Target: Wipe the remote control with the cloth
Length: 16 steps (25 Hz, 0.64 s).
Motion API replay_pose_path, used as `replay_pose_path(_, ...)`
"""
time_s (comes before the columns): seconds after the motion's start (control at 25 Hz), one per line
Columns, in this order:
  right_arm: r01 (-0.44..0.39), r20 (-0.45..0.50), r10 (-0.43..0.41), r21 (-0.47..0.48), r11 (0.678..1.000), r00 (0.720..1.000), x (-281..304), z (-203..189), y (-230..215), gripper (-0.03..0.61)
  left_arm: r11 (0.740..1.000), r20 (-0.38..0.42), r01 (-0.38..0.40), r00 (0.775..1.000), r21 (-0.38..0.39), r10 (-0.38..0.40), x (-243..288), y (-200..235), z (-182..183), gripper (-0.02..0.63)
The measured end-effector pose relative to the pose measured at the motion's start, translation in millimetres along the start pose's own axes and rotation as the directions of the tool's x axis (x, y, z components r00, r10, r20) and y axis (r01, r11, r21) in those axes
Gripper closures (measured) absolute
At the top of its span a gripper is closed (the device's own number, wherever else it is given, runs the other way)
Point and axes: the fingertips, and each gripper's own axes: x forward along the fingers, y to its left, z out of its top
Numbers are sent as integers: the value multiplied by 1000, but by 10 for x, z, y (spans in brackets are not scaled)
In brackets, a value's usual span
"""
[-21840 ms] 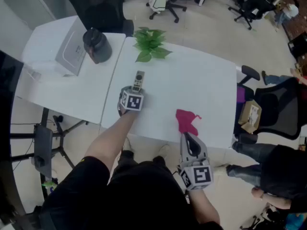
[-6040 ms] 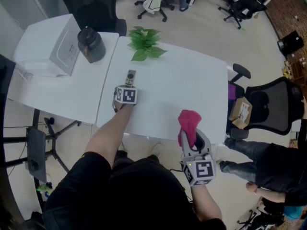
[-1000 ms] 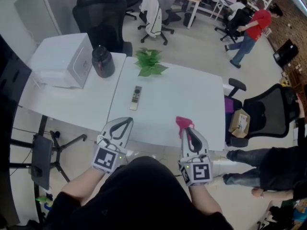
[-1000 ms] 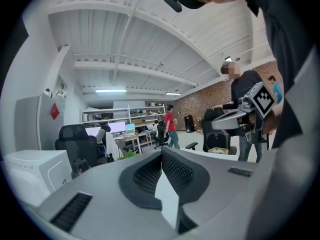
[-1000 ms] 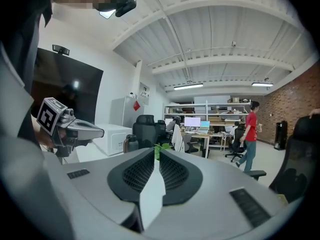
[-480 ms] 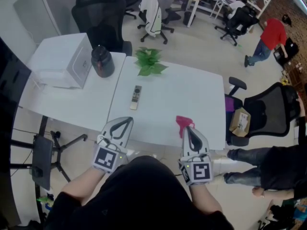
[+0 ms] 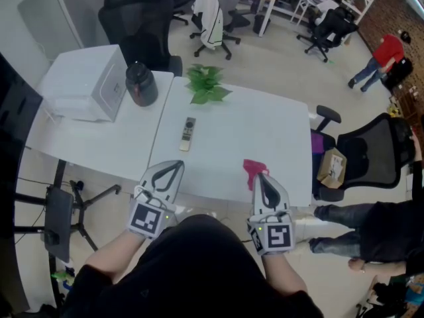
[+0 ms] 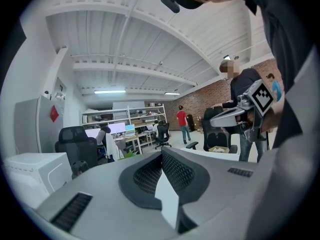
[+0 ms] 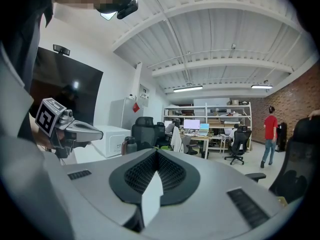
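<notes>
The grey remote control (image 7: pixel 188 134) lies on the white table (image 7: pixel 278 138), pointing away from me, left of its middle. The pink cloth (image 7: pixel 252 170) lies crumpled near the table's front edge at the right. My left gripper (image 7: pixel 169 168) is shut and empty, held at the front edge well short of the remote. My right gripper (image 7: pixel 264 179) is shut and empty too, its tip just behind the cloth. Both gripper views look level across the room, with the jaws closed: left gripper (image 8: pixel 161 153), right gripper (image 9: pixel 157 154).
A green plant (image 7: pixel 207 85) sits at the table's far edge. On the left table are a white box (image 7: pixel 86 85) and a dark jug (image 7: pixel 140 85). Office chairs (image 7: pixel 371 152) stand right of the table; a person in red (image 7: pixel 383 59) walks far right.
Both grippers stay where they were. The person in red in the background has walked further right.
</notes>
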Motion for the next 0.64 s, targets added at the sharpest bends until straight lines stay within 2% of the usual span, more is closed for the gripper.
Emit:
replay_pose_path(0.44,2,-6,-2,-9,1000,1000,5,-10,3,569,1000,0,-3,1000,6,3,2,14,10,614)
replay_pose_path(0.64,3,33,-3,-6,1000,999,6,44,8,569,1000,9,-10,1000,-13,10,-11,17,19,614)
